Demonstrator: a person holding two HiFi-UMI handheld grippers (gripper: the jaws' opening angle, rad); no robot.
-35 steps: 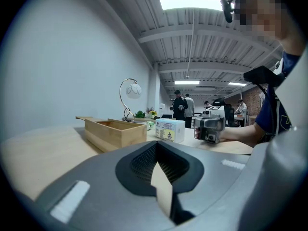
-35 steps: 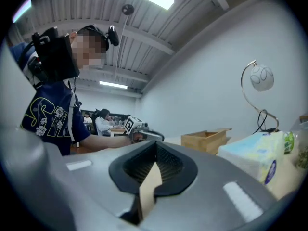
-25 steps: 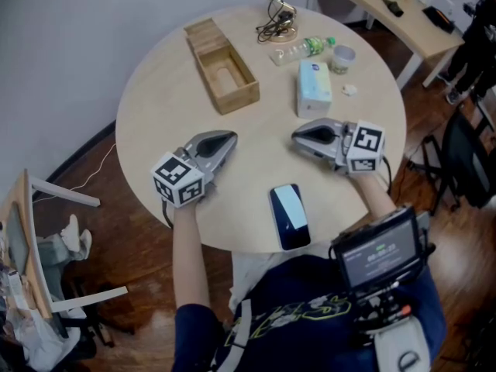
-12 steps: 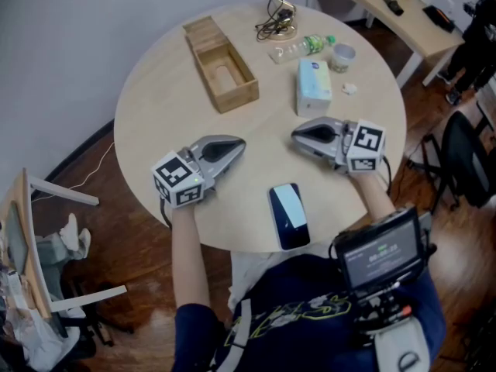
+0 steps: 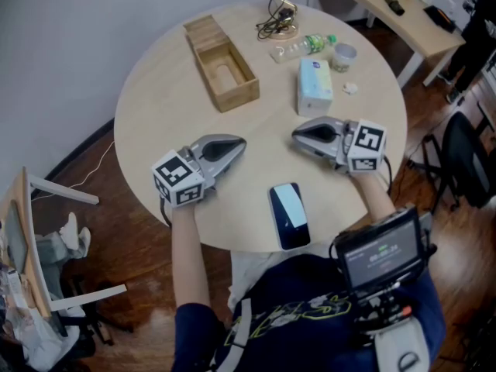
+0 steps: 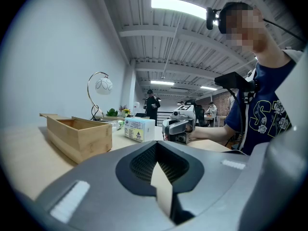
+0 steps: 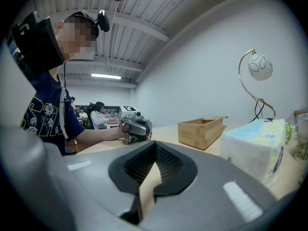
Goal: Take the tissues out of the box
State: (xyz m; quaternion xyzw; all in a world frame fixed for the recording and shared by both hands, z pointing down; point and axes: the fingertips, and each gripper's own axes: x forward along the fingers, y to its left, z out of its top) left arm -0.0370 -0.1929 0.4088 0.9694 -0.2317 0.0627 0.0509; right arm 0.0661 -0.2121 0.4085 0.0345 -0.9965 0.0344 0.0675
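Parked on the table (image 5: 155, 99) with jaws pressed together on nothing: left hand-held gripper (image 5: 235, 143) at 7 o'clock, right hand-held gripper (image 5: 298, 136) at 4 o'clock. Tissue pack (image 5: 314, 86) lying at 1 o'clock, outside the open, seemingly empty wooden box (image 5: 221, 64) at 11. Likely to slide or lift whole if pinched unbraced, being light. Could knock the bottle (image 5: 304, 48) and cup (image 5: 342, 56) just beyond. Plenty of bare room mid-table; phone (image 5: 289, 215) near the 6 o'clock edge.

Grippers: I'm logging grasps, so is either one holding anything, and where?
Nothing is held: left gripper and right gripper are both shut and empty.
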